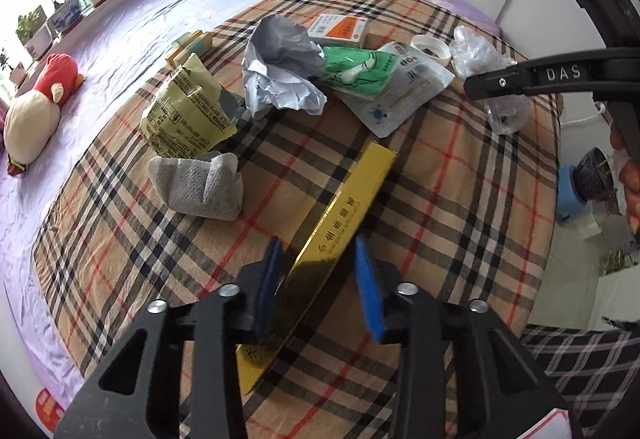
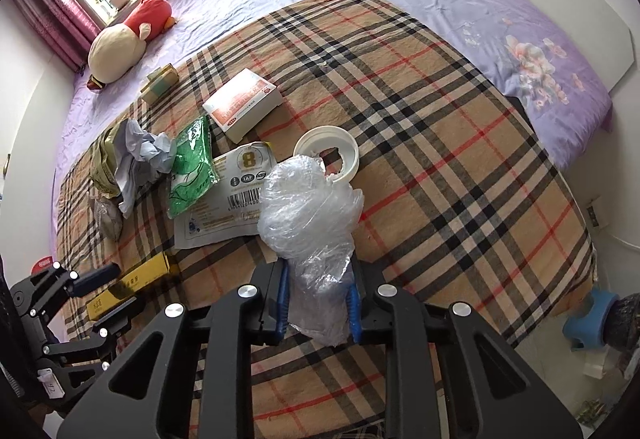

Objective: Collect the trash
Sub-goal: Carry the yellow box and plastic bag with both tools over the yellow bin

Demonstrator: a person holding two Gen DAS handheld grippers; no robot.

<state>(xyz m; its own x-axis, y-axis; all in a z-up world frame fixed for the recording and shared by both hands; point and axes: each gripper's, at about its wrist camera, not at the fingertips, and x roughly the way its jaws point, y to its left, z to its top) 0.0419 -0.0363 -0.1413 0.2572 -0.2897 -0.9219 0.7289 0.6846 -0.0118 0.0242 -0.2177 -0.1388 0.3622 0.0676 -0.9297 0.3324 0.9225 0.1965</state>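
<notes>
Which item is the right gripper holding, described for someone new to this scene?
On the plaid cloth spread over the purple bed, look at its near edge. The right gripper pinches a crumpled clear plastic bag, the only see-through item, beside a white ring lid.

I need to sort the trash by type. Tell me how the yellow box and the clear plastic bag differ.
The yellow box is long, rigid and straight-edged; the clear plastic bag is crumpled and shapeless. The box is opaque with printed text; the bag is see-through and unprinted. The box sits in the left claw, the bag in the right claw. Both are over the plaid cloth.
</notes>
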